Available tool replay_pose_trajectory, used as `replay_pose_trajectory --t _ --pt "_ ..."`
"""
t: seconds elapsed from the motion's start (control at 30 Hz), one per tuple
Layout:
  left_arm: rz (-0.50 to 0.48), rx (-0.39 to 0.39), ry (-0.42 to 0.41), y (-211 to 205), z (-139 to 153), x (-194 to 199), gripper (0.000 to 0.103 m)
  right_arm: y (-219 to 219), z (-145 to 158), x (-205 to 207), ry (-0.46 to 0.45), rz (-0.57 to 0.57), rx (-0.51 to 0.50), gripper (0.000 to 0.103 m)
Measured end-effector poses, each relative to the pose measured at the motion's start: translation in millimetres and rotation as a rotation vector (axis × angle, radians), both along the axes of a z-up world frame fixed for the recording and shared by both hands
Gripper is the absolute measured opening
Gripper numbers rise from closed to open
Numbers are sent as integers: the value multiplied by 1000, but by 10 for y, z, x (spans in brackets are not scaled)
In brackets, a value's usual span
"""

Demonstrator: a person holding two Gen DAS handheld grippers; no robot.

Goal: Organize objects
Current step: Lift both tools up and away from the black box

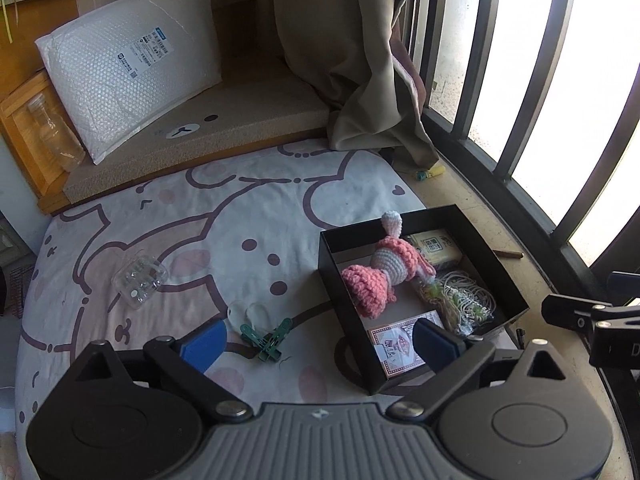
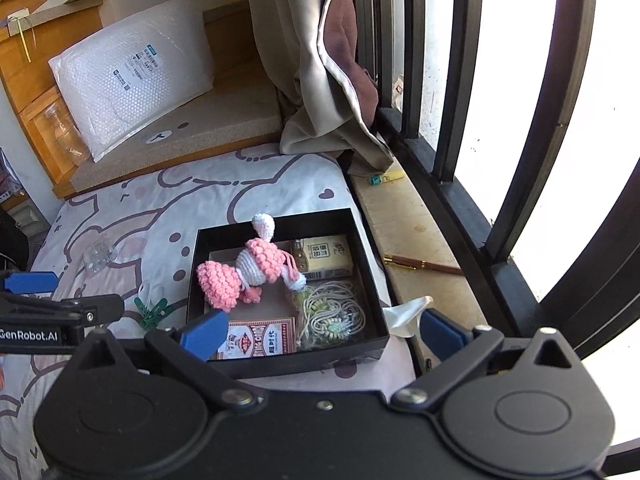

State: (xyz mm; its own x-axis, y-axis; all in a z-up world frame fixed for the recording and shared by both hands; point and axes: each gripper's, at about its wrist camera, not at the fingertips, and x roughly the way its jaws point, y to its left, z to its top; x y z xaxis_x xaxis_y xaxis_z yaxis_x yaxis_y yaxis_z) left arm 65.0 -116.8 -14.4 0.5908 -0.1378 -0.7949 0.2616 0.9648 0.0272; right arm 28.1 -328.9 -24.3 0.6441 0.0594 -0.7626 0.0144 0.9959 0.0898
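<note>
Both your hand-held grippers are spread wide with nothing in them: the left hand-held gripper (image 1: 318,342) sits right over the green clips (image 1: 270,338) on the bed, the right hand-held gripper (image 2: 320,334) hangs above the near edge of the black box (image 2: 374,280). The cards, the cord bundle and the pink crochet doll (image 2: 256,270) are already inside. I'd go for the clips next, come straight down and pinch them across the middle. The clear plastic tray (image 1: 140,280) lies further out on the sheet.
</note>
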Motion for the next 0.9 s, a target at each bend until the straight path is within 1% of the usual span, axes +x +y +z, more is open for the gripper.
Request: replay_pose_trajectory --t 0.2,0.33,0.47,0.73,0.9 --pt "9 11 -22 1 -31 -43 103 -34 -35 2 8 -22 -17 103" --pt "12 11 -10 10 -69 -49 103 -47 -57 -3 13 -35 -24 103" --pt "37 4 -3 41 -91 -55 103 -50 -61 -4 16 -32 -24 103" --pt "86 -31 9 121 -96 -41 103 -68 -64 -10 21 -39 -26 103" --pt "89 -33 12 117 -101 -36 103 -70 -63 -17 22 -42 -29 103"
